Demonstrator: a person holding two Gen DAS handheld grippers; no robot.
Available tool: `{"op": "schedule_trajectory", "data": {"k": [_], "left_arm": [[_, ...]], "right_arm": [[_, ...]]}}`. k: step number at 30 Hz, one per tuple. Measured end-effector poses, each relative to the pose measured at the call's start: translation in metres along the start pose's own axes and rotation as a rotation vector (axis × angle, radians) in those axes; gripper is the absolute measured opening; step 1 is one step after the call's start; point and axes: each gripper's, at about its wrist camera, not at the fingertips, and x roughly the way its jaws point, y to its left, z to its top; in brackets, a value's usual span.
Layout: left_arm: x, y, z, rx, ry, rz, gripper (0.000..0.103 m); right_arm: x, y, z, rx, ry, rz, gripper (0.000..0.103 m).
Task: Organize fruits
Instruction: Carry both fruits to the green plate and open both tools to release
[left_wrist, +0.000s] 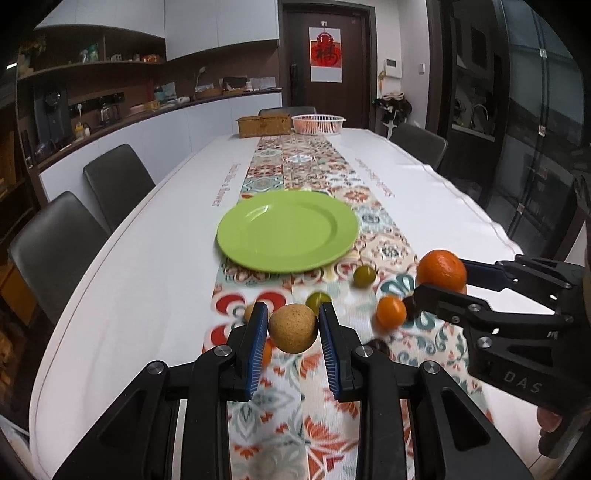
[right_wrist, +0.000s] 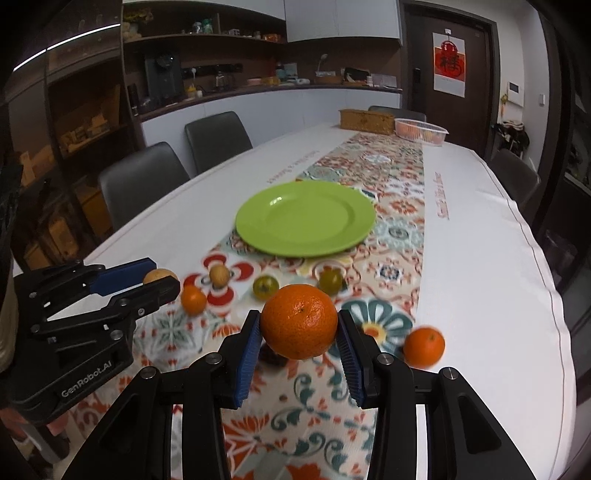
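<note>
Both claws are loaded and lifted, so the job in hand looks like carrying the fruit forward to the green plate (left_wrist: 287, 236), which lies bare on the patterned runner (left_wrist: 291, 387) down the middle of the long white counter (left_wrist: 129, 295). I'd bring each piece over the plate's flat centre, lower until it touches, and only then let go, since round fruit dropped from height will roll over the shallow rim. Setting them down one at a time would keep the two claws from crowding each other.

The right claw (right_wrist: 300, 332) is clenched on the large orange (right_wrist: 299, 321), held above the cloth with the blue pads pressing its sides. The left claw (left_wrist: 293, 325) grips a brown, rough-skinned round fruit (left_wrist: 293, 328) the same way.

Between the claws and the plate lie loose fruits: a small orange (left_wrist: 390, 312), another small orange (right_wrist: 424, 346) off to the right, two greenish round fruits (right_wrist: 265, 286) and (right_wrist: 330, 281), and a small brown fruit (right_wrist: 219, 274). A low approach could knock these, so I'd stay high.

At the far end stand a wicker box (left_wrist: 263, 125) and a white basket (left_wrist: 317, 123), well clear; dark chairs (left_wrist: 117, 181) line the side.
</note>
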Motion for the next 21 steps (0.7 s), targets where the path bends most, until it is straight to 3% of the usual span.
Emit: {"op": "schedule_trajectory", "data": {"k": [12, 21], "left_arm": [[0.031, 0.017, 0.056, 0.045, -0.039, 0.001, 0.029], [0.079, 0.034, 0.084, 0.050, 0.011, -0.023, 0.029]], "right_arm": [[0.033, -0.011, 0.059, -0.046, -0.021, 0.004, 0.042], [0.079, -0.026, 0.097, -0.057, 0.037, -0.003, 0.042]]}}
